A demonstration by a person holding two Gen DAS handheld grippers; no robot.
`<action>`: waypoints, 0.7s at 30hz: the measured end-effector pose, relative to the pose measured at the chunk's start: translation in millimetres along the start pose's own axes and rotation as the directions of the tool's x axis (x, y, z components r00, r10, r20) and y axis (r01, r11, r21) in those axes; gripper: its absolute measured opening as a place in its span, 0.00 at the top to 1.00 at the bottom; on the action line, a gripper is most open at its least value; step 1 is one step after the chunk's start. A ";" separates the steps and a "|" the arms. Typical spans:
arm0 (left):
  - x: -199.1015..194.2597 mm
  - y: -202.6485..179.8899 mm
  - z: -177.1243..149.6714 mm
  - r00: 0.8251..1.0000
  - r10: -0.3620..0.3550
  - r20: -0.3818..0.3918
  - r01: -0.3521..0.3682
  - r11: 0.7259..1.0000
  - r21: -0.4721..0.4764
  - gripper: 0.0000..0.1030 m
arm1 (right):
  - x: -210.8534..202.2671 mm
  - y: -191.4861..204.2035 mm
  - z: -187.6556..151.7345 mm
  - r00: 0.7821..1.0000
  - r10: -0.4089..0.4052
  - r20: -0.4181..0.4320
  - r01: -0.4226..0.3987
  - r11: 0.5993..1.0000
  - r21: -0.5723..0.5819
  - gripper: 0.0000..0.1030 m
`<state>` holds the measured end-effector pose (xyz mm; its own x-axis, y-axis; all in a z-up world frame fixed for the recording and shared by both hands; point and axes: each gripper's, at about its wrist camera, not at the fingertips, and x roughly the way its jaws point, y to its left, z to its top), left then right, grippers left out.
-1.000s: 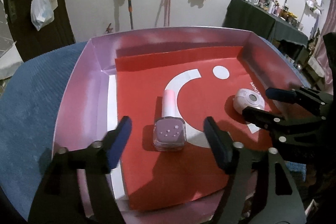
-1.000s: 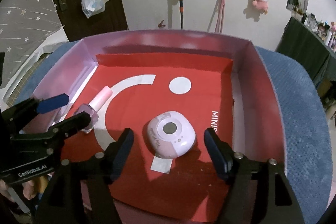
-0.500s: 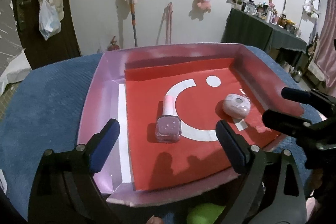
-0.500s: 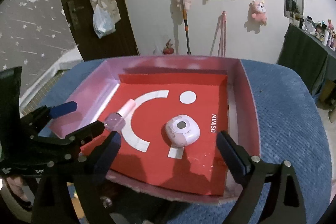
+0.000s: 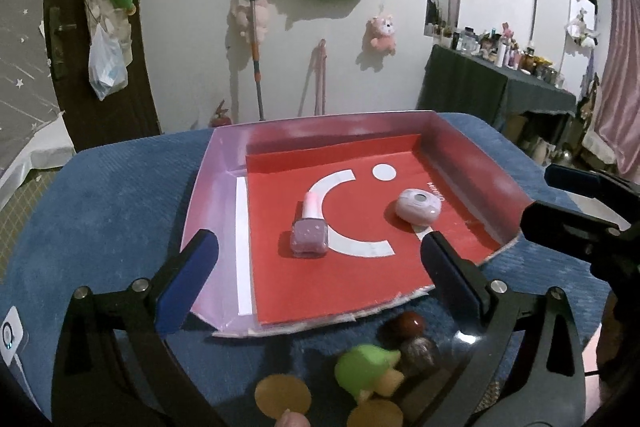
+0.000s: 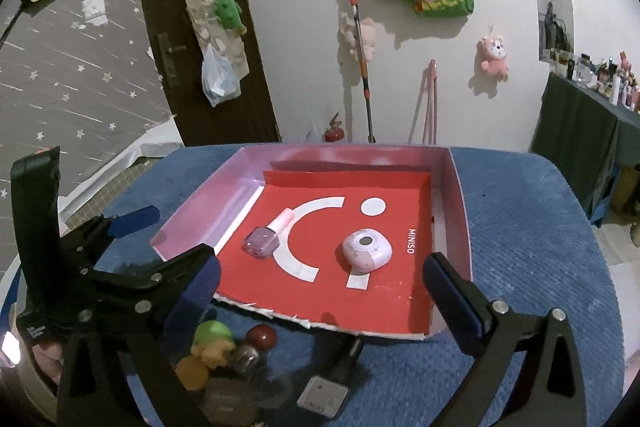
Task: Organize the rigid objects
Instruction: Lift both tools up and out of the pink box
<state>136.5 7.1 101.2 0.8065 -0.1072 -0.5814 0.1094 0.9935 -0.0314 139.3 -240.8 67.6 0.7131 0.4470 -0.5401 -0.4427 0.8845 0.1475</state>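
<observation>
A shallow pink box [image 5: 208, 187] [image 6: 456, 195] with a red liner sits on a blue cloth. Inside lie a purple nail polish bottle [image 5: 310, 235] [image 6: 266, 237] and a round pinkish-white case [image 5: 418, 207] [image 6: 366, 251]. My left gripper [image 5: 316, 275] is open and empty, above the box's near edge. My right gripper [image 6: 320, 291] is open and empty, also back from the box. A pile of small objects lies in front of the box: a green toy [image 5: 366, 367] [image 6: 212, 337], a dark red ball [image 5: 406, 323] [image 6: 262, 337], a glittery ball [image 5: 420, 351] and orange discs [image 5: 282, 395].
A square grey flat object [image 6: 322, 397] and a dark round one [image 6: 228, 401] lie on the cloth near the pile. The right gripper shows at the right edge of the left wrist view [image 5: 580, 211]. A wall, a door and a cluttered dark table stand behind.
Both grippers have pulled back and up away from the box, and their jaws have widened. The pile of small objects in front of the box has come into view.
</observation>
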 end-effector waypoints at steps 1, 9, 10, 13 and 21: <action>-2.9 -0.3 -1.1 1.000 -0.001 0.002 0.001 1.000 -0.002 0.00 | -3.8 1.9 -2.0 1.000 -0.002 0.008 0.002 1.000 -0.003 0.00; -23.3 2.2 -23.2 1.000 -0.014 -0.008 0.014 0.999 -0.031 0.00 | -32.7 12.8 -22.2 0.997 -0.038 0.063 0.040 0.999 -0.023 0.00; -24.8 2.0 -26.1 1.000 -0.012 -0.011 0.011 0.999 -0.030 0.00 | -36.5 13.5 -25.3 0.997 -0.041 0.068 0.043 0.999 -0.025 0.00; -30.3 0.8 -37.6 1.000 -0.004 -0.022 0.004 1.000 -0.024 0.00 | -43.6 16.2 -36.7 0.996 -0.044 0.075 0.045 0.999 -0.022 0.00; -43.5 -1.5 -64.0 0.998 -0.032 -0.055 0.030 0.999 -0.038 0.00 | -56.7 23.7 -64.2 0.996 -0.059 0.070 0.062 0.997 -0.035 0.00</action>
<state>64.0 12.8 74.6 0.7697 -0.1364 -0.6237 0.1114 0.9906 -0.0792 53.5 -253.7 48.6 0.7742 0.4021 -0.4888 -0.4164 0.9052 0.0851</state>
